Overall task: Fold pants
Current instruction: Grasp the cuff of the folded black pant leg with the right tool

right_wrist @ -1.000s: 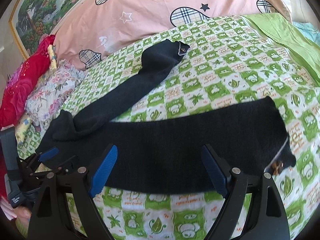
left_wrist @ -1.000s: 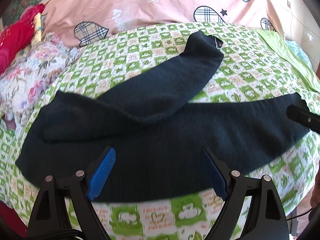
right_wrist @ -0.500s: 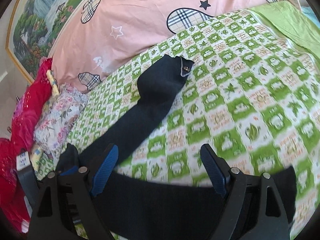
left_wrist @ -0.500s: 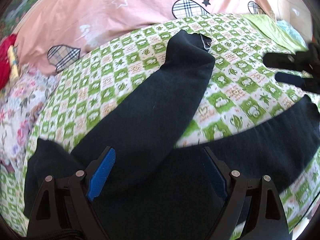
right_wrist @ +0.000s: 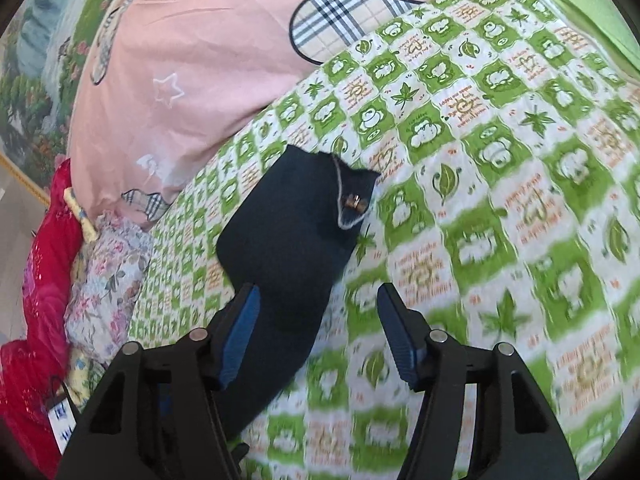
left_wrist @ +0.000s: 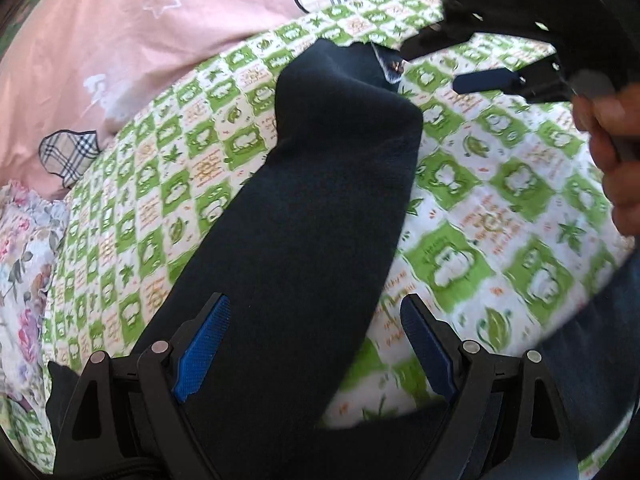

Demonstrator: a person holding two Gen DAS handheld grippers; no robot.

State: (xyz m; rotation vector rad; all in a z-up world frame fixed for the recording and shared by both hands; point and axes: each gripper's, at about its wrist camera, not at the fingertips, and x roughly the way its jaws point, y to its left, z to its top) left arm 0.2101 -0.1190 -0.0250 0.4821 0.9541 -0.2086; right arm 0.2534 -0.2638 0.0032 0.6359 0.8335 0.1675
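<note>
at far left a floral cloth point(left_wrist: 24, 248) edges the green checked bedspread point(left_wrist: 500, 208). the dark pants point(left_wrist: 320, 208) lie on it, one leg running up toward the pink pillow point(left_wrist: 140, 52). the left gripper point(left_wrist: 316, 344) hovers wide open over that leg, holding nothing. the right gripper point(right_wrist: 316, 336) is closing over the leg's end, pads not touching it.

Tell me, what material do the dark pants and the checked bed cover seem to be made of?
The pants look like a thick, matte knit or fleece: soft rounded folds, no shine. The bed cover seems a thin printed woven cloth, perhaps cotton: flat and smooth.
</note>
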